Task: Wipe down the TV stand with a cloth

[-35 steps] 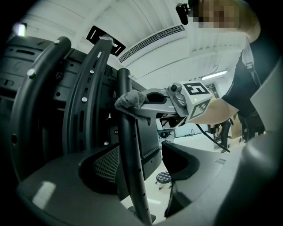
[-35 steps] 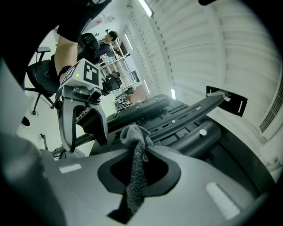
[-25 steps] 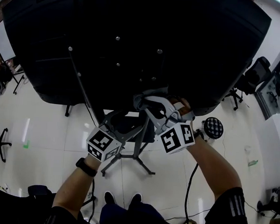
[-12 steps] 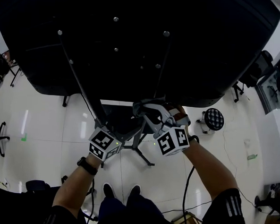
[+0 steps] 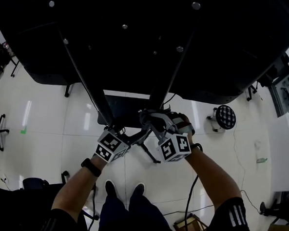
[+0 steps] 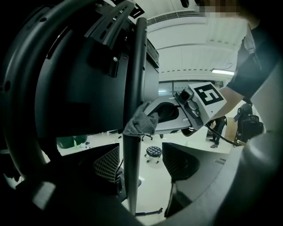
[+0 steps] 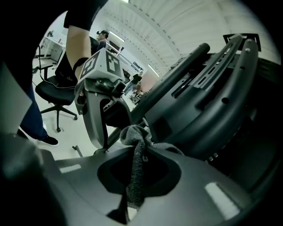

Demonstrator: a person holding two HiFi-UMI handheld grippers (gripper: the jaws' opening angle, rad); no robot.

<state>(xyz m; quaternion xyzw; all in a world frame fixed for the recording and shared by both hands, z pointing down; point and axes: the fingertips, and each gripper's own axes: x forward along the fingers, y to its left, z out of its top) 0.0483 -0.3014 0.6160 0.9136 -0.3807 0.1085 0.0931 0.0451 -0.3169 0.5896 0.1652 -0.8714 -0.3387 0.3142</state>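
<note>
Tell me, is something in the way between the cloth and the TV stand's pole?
No, nothing visible is. The right gripper pinches the grey cloth, and the cloth looks pressed right against the stand's pole. The left gripper has its jaws apart around the same pole.

The left hand-held gripper and right hand-held gripper are grey, and each bears a white cube with black square markers. A black cable trails from the right one. The person wears a black wristwatch, black short sleeves, the right sleeve white-striped, dark trousers and black shoes.
</note>
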